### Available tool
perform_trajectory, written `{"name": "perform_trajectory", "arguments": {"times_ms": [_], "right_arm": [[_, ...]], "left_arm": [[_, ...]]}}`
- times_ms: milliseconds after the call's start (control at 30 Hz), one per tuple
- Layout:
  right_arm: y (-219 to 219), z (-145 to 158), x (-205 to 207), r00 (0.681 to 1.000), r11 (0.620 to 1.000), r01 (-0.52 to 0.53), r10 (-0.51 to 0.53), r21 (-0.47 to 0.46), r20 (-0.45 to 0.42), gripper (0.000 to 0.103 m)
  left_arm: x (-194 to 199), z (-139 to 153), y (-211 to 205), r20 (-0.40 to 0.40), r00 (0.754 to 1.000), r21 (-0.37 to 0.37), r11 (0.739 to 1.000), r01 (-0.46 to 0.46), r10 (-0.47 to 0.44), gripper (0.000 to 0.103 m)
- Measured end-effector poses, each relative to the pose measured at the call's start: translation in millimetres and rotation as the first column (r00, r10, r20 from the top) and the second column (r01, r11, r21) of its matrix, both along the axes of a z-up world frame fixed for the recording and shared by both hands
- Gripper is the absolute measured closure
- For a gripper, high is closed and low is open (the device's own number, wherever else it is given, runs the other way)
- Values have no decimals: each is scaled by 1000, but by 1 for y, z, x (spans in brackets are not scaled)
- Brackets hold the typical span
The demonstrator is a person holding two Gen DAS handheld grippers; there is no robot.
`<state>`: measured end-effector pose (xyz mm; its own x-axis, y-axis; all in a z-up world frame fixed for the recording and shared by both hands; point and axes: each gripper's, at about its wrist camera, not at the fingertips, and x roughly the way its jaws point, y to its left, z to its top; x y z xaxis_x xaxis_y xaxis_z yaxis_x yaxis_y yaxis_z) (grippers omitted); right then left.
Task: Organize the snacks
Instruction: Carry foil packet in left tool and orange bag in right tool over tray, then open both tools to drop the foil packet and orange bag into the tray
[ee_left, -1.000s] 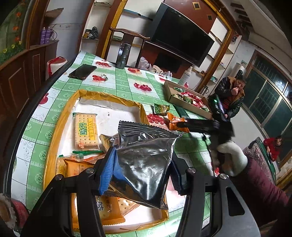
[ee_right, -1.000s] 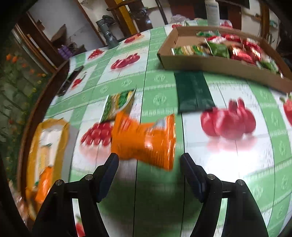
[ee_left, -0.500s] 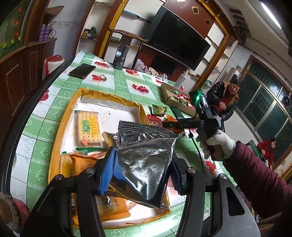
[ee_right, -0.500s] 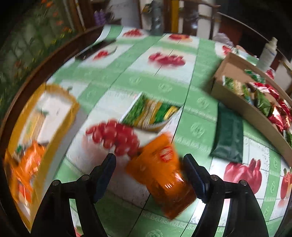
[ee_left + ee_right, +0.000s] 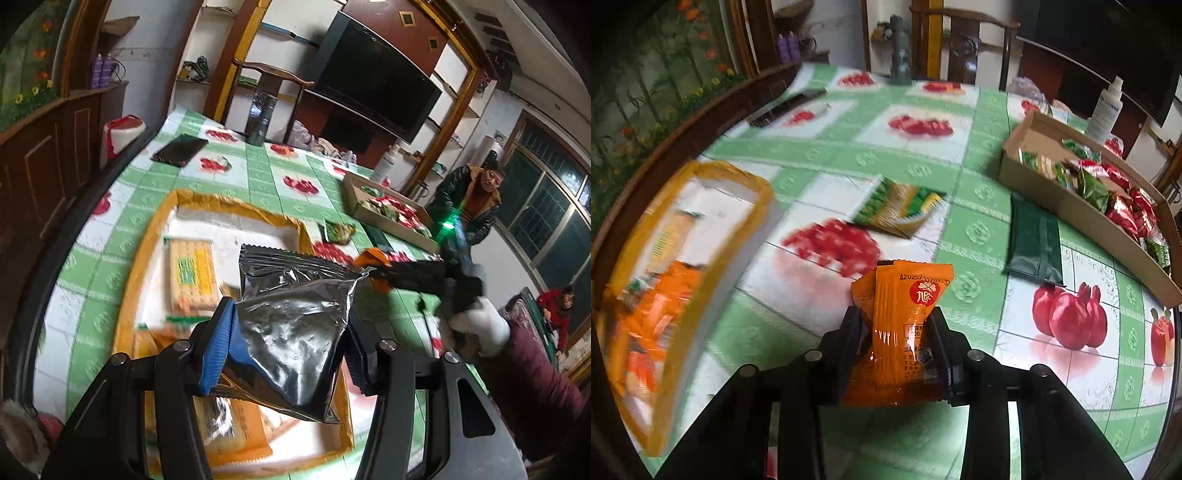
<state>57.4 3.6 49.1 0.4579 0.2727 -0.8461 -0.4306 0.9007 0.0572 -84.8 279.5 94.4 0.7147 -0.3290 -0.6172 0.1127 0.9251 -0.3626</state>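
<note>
Pinching orange snack packet, right hand-held gripper

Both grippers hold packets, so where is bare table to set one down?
Free: the cloth between the dark green pouch and pomegranate print; also behind the green-yellow packet. Crowded: yellow-rimmed tray, cardboard box.

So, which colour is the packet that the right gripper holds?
Orange packet, with a red round logo; the right wrist view shows it best.
</note>
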Motion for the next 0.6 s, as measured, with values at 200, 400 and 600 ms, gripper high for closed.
{"name": "perform_trajectory", "arguments": {"times_ms": [200, 400, 600], "right_arm": [[30, 44, -18, 996, 986, -86, 84, 143, 21, 66], [102, 56, -21, 982, 961, -187, 191, 202, 0, 66], [160, 32, -5, 979, 969, -195, 201, 153, -22, 60]], "left_arm": [[42, -7, 9, -51, 997, -40, 998, -57, 55, 50], [76, -31, 22, -117, 988, -80, 990, -112, 103, 50], [83, -49, 45, -163, 979, -206, 967, -153, 120, 47]]}}
